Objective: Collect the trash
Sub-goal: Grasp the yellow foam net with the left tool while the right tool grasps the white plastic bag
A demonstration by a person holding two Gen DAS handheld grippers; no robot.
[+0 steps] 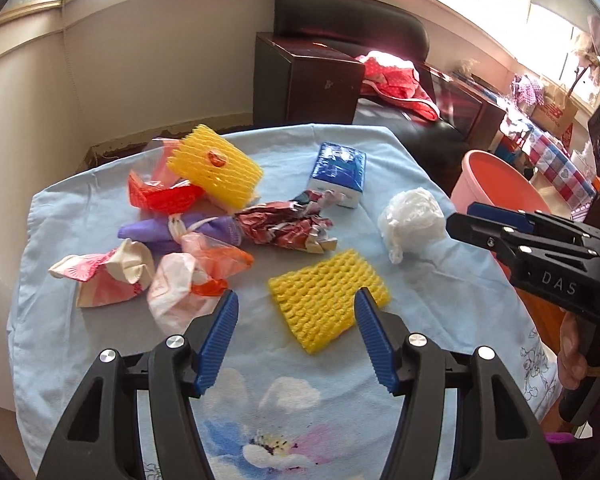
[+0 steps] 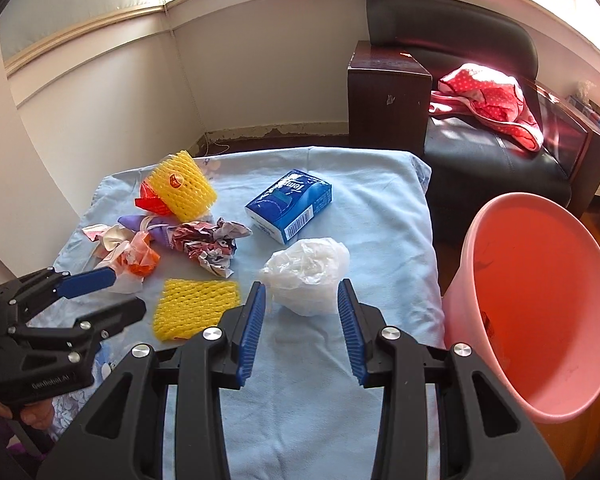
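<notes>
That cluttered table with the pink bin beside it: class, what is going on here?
A person holds a gripping tool in each hand over a table covered in a blue cloth and strewn with trash. The left tool, its jaws opening, is lined up on a flat yellow foam net. The right tool is open and aimed at a crumpled white plastic bag. Neither grips anything yet. The pink bin stands beside the table.
</notes>
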